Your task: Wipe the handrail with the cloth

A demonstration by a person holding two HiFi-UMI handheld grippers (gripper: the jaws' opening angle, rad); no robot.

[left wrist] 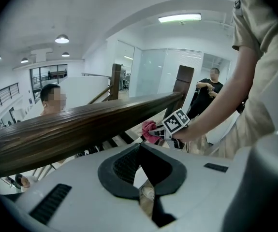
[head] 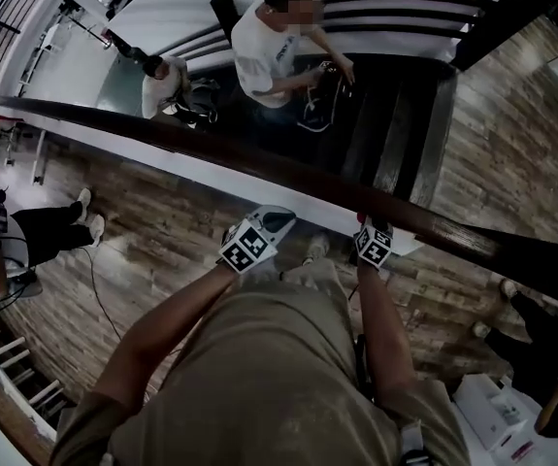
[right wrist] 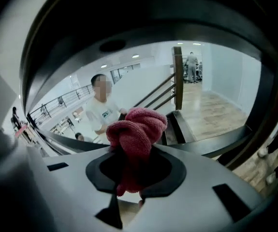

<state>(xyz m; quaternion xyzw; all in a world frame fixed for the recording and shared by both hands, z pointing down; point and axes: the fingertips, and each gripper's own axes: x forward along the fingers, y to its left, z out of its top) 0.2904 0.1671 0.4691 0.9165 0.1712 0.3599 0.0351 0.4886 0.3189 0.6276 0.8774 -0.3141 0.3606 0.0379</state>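
The left gripper, jaws clenched on nothing, sits just short of the handrail. The right gripper clamps the pink cloth at the rail's near edge. Beyond, open stairs drop away, with a person on them.

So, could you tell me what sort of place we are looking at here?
Probably an upper landing inside a large building: a dark wooden handrail guards the edge, a staircase descends beyond it, and the floor is wood plank.
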